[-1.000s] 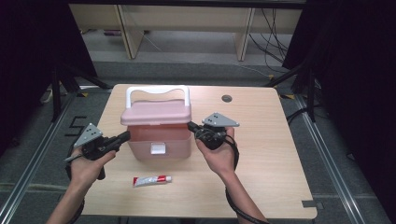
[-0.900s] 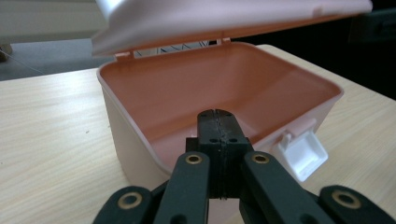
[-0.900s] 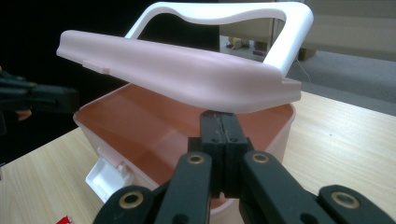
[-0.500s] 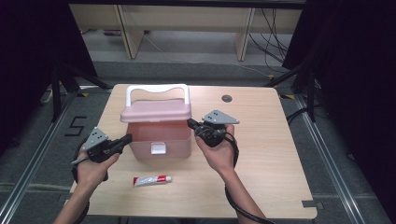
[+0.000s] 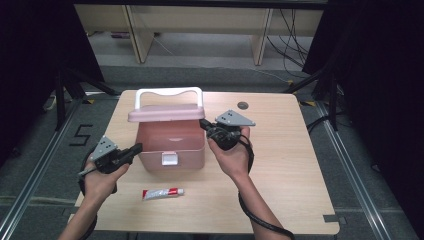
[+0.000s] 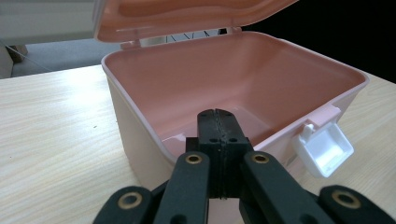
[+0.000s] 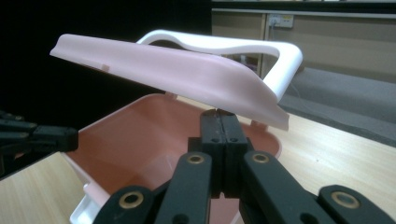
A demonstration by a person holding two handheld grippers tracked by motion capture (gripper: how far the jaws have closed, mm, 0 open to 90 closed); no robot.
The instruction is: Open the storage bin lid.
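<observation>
A pink box sits centre frame in the high view, lid propped half open by the right gripper, jaws pressed together. The left gripper, jaws likewise together, rests at the box's left side; its own view reveals the bare interior and white latch. A tube lies below.

I worked at a pale wooden table with a round cable hole near its far edge. Grey carpet floor lay around it, with metal rails along both sides. Beyond the far edge stood light wooden shelving with loose cables, and black curtains hung at either side.
</observation>
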